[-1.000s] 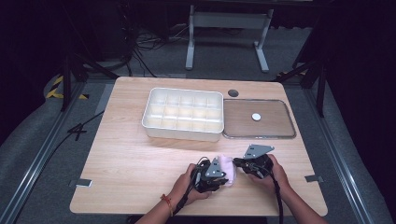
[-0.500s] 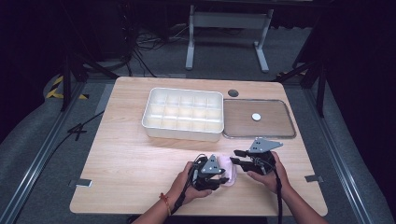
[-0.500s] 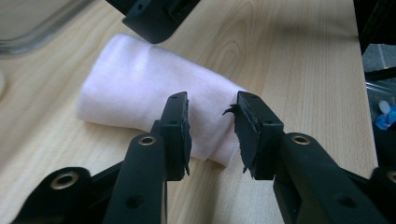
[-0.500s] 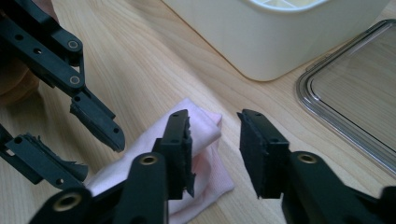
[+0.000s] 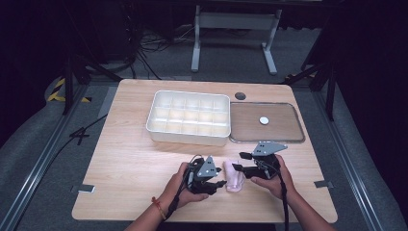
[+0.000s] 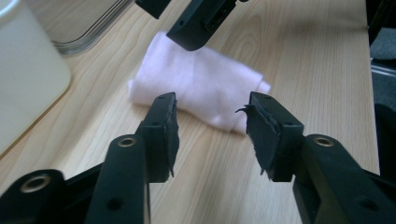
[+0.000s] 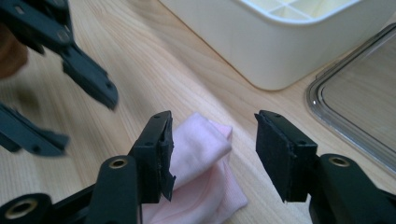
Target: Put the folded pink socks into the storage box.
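Pink cloth (image 5: 235,175), folded, lies on table (image 5: 130,159) btwn left gripper (image 5: 217,177) & right gripper (image 5: 239,161); both have just been opening, jaws apart, nothing held, apparently releasing it after the fold.

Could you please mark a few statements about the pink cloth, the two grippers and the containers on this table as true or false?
1. The pink cloth lies folded on the table between the two grippers. True.
2. The left gripper is clamped on the cloth. False: its jaws have just been opening and stand apart, with nothing between the pads.
3. The cloth sits inside the white divided tray. False: it lies on the bare wood in front of the tray.
4. The clear lid lies flat beside the tray. True.
5. The right gripper is open. True: its jaws have just been opening.
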